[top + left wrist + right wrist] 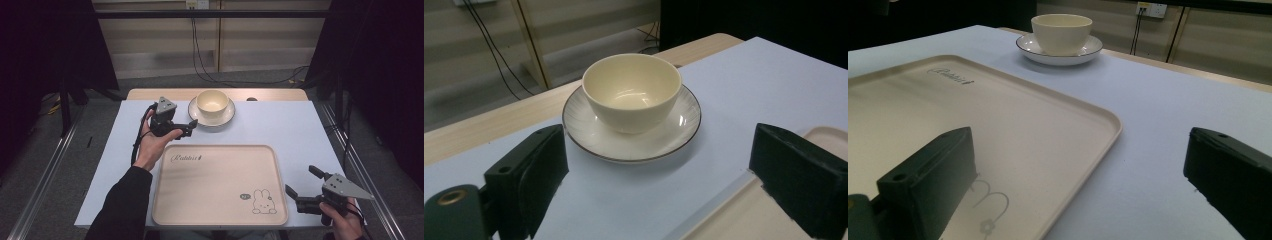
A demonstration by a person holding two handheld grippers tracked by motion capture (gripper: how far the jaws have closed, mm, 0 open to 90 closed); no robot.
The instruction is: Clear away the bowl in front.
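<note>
A cream bowl point(212, 101) stands on a white saucer with a dark rim point(226, 118) at the far middle of the table. My left gripper point(189, 128) is just left of the saucer, pointing at it, jaws open and empty. In the left gripper view the bowl point(631, 92) and saucer point(589, 131) lie a little ahead of the spread jaws. A beige tray with a rabbit drawing point(220, 185) lies at the near middle. My right gripper point(301, 181) hovers open at the tray's near right corner, holding nothing. The right gripper view shows the tray point(998, 115) and, far off, the bowl point(1061, 32).
A pale blue mat point(300, 135) covers the table, with a bare wooden strip point(150, 94) along the far edge. Cables hang down the wall behind point(197, 50). Dark curtains stand on both sides. Open mat lies right of the saucer and tray.
</note>
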